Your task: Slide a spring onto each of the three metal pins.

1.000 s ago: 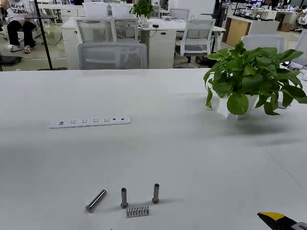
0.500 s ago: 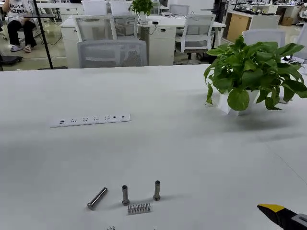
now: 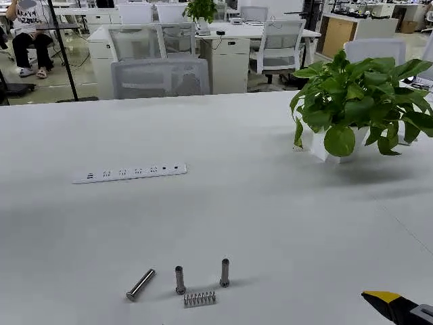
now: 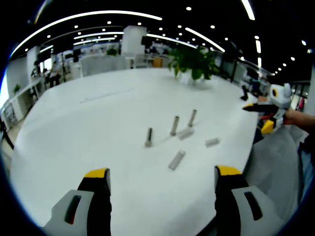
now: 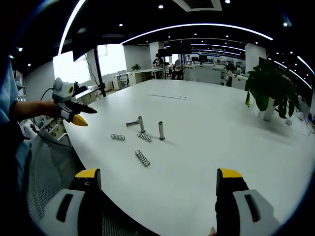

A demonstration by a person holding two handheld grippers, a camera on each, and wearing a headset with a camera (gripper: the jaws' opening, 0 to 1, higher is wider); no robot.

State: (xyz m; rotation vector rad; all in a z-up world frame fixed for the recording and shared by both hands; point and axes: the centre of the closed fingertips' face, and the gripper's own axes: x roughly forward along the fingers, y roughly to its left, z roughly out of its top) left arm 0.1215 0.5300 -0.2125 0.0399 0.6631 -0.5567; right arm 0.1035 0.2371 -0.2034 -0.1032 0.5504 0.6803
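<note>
Three grey metal pins [image 3: 180, 279] near the near edge of the white bench [image 3: 270, 203]: left pin [image 3: 140, 284] lies flat, diagonal to that edge; middle pin [image 3: 180, 279] and right pin [image 3: 224, 272] stand upright. One coiled wire spring [image 3: 199, 298] lies alongside, parallel to the edge. Bare bench beyond. Jaws of left gripper [image 4: 162, 172] and right gripper [image 5: 158, 173] spread wide, empty.

Two upright pins [image 3: 180, 279] on table [image 3: 284, 203], lying pin [image 3: 140, 284] left, spring [image 3: 199, 298] before them, power strip [image 3: 130, 173] behind, plant [image 3: 358, 101] right
</note>
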